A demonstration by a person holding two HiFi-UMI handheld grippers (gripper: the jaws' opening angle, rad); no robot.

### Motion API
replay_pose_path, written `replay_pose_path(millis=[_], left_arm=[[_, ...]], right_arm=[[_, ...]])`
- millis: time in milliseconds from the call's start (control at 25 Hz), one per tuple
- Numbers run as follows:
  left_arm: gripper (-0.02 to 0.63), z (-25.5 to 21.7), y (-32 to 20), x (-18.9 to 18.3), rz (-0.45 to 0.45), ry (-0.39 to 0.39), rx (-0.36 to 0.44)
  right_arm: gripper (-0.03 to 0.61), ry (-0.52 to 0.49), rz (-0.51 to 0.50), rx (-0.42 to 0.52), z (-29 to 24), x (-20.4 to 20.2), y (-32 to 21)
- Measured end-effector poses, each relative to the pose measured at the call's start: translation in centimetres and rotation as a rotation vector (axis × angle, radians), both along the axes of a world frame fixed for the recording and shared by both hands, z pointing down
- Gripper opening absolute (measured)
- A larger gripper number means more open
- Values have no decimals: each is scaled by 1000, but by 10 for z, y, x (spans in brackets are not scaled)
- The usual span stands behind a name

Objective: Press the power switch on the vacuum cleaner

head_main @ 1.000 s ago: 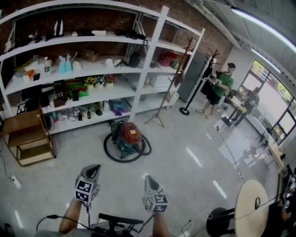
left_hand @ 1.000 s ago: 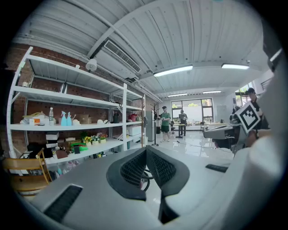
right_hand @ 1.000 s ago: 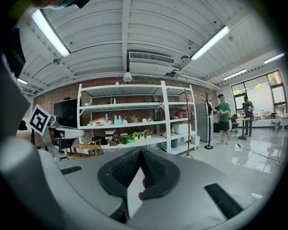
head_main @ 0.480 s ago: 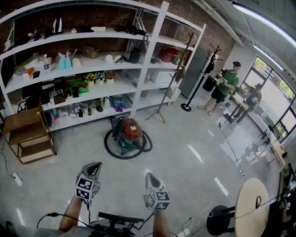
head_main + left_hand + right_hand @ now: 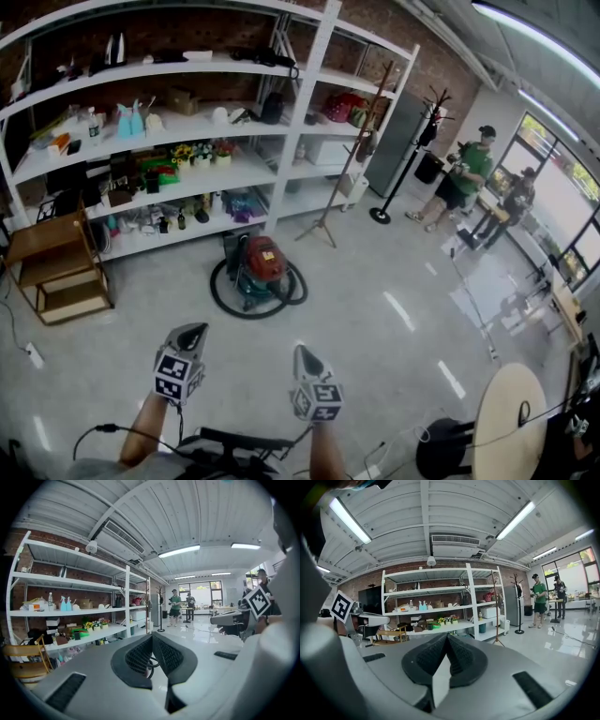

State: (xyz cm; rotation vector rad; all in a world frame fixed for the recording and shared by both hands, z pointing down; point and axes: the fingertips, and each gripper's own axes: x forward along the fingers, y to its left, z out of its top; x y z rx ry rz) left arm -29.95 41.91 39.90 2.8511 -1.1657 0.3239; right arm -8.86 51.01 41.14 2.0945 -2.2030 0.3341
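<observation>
A red and teal canister vacuum cleaner [image 5: 259, 268] stands on the floor in front of the white shelving, its black hose coiled around it. Both grippers hang well short of it, near the bottom of the head view. My left gripper [image 5: 190, 337] is shut with nothing in it, and its black pads [image 5: 140, 654] meet at the tips. My right gripper [image 5: 306, 359] is also shut and empty, with its pads [image 5: 457, 656] pressed together. Through the left gripper's jaws only a bit of the hose shows. The vacuum's switch is too small to make out.
White shelving [image 5: 234, 178] full of small goods lines the back wall. A wooden step stool [image 5: 54, 272] stands at left, a tripod [image 5: 323, 225] and a coat stand [image 5: 394, 178] at right. Two people [image 5: 467, 183] stand far right. A round table [image 5: 511, 422] sits near right.
The head view has shifted slightly, so the vacuum cleaner sits a little higher and nearer centre. Both grippers have held almost the same place, still shut.
</observation>
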Motion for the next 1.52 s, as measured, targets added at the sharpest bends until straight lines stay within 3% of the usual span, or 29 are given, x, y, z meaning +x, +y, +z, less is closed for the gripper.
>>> replay_pose_path(millis=[360, 680, 1200, 1520], left_arm=[[6, 1, 14, 27, -17, -10, 23], [6, -4, -6, 47, -15, -11, 30], [6, -11, -89, 88, 40, -5, 35], [6, -8, -160, 113, 85, -15, 38]], right_arm=[[12, -1, -32, 26, 1, 26, 7], [12, -12, -49, 45, 0, 35, -12], [12, -40, -12, 70, -7, 64, -88], [12, -69, -3, 37, -10, 75, -156]])
